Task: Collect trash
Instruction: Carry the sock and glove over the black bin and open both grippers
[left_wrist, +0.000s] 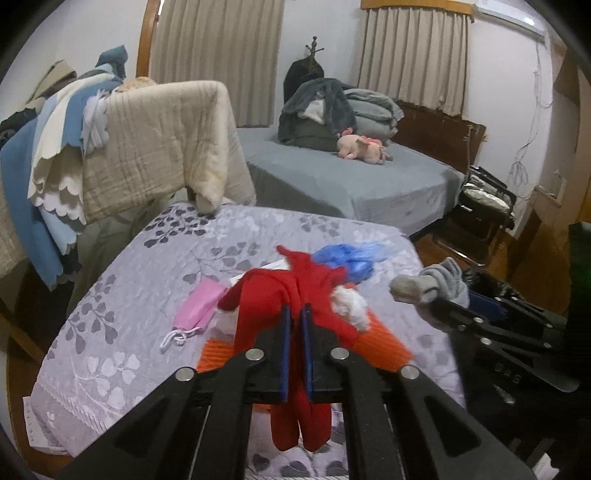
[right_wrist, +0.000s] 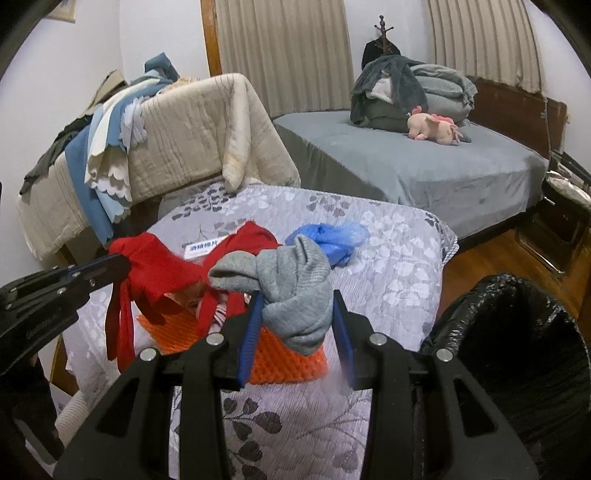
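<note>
Lower right of right wrist view: black-lined bin (right_wrist: 524, 332) lies just right of right gripper (right_wrist: 297, 325), clamped on grey sock (right_wrist: 295, 291). Left gripper (left_wrist: 295, 317), pinched shut on red cloth (left_wrist: 295, 291), sits farther left.

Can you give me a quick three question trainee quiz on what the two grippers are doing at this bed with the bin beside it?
1. What does the left gripper hold?
2. True or false: the right gripper is empty.
3. Which lies on the bedspread? A: pink face mask. B: spoon.

Key: 1, the red cloth. 2, false, it grips a grey sock. 3, A.
</note>
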